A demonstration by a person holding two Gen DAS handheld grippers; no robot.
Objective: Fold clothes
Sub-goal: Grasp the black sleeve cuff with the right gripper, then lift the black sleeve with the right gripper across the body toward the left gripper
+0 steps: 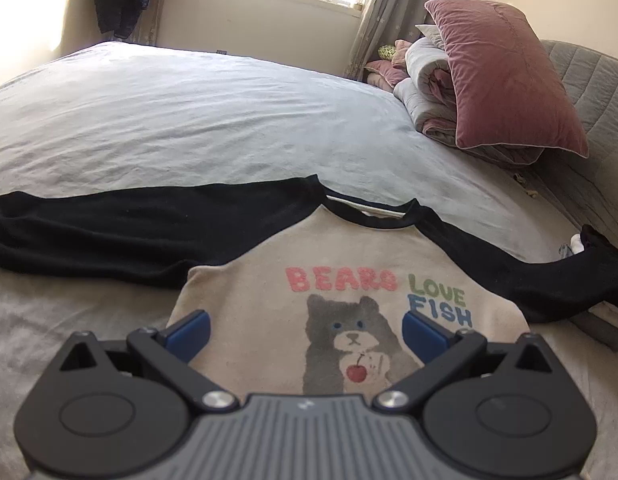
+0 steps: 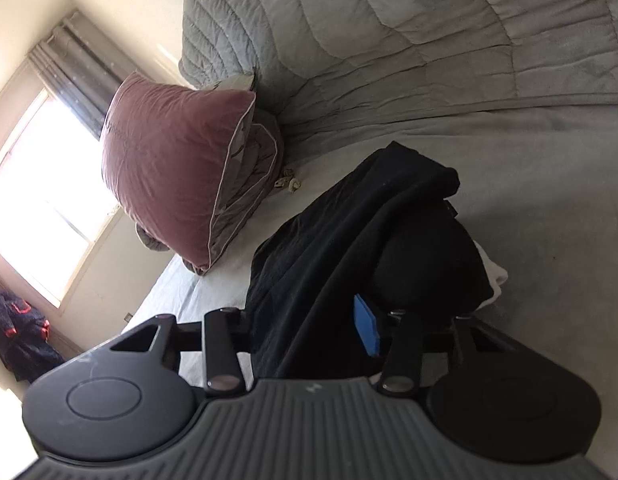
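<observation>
A beige shirt (image 1: 341,280) with black sleeves and a bear print lies flat on the bed, collar away from me. My left gripper (image 1: 305,330) hovers just above its chest, open, with its blue pads either side of the bear. The left sleeve (image 1: 109,232) lies stretched out sideways. In the right wrist view, the other black sleeve (image 2: 349,232) runs between the fingers of my right gripper (image 2: 305,316). It hides the left finger. The blue pad (image 2: 365,324) on the right still shows its face, so the jaws stand partly apart around the cloth.
A pink pillow (image 1: 505,80) leans on folded bedding (image 1: 425,92) at the head of the bed, against a grey quilted headboard (image 2: 389,40). A black bundle (image 2: 429,264) and something white (image 2: 495,274) lie by the sleeve's end. The pale sheet (image 1: 189,120) stretches toward the window.
</observation>
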